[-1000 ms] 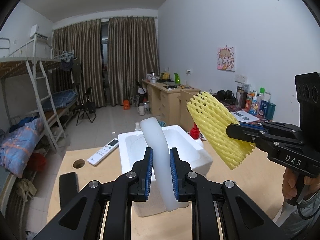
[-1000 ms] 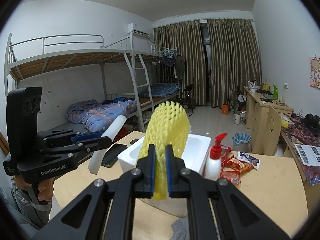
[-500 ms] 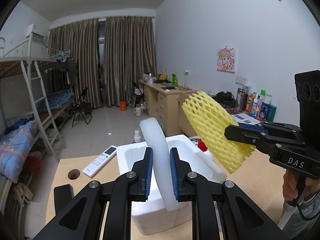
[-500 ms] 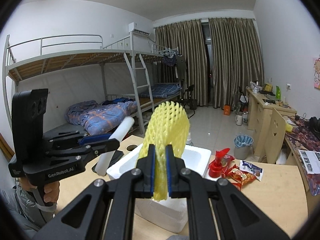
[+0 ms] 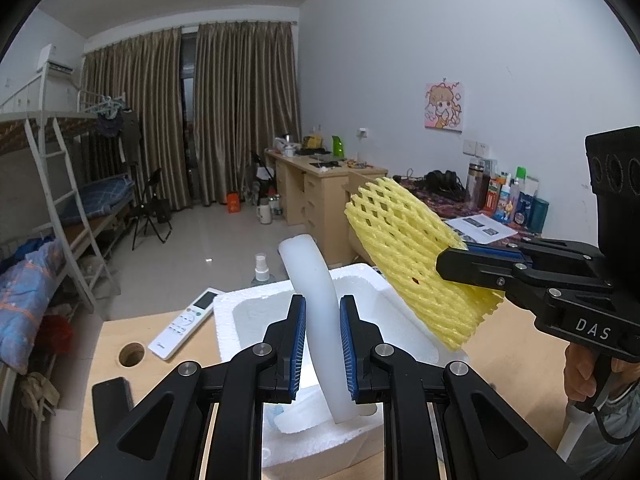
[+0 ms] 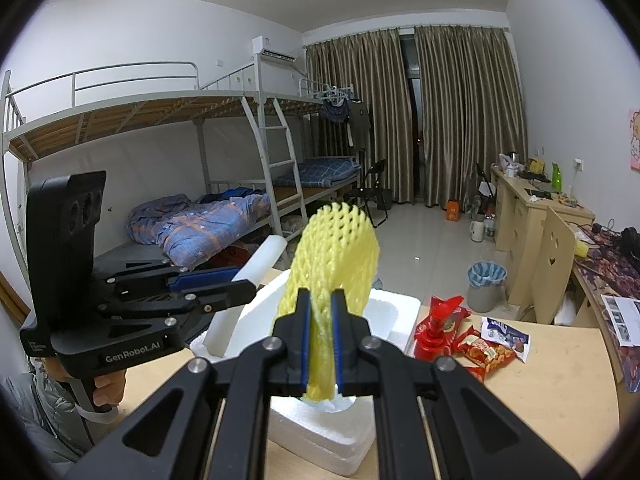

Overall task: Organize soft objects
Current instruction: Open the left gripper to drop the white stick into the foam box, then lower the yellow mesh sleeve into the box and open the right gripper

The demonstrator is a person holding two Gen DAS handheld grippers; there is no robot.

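Over the last second you've carried both pieces in above the white polystyrene box [image 5: 248,312], left gripper [image 5: 322,344] clamped on the white foam tube [image 5: 316,300], right gripper [image 6: 320,344] pinching the yellow foam net [image 6: 336,252], so release looks next.

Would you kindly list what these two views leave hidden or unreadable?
- Foam box floor: left view, blocked by the left gripper and its white foam strip.
- Yellow foam net lower end: right view, behind the right gripper.
- Remote control button labels: too small.
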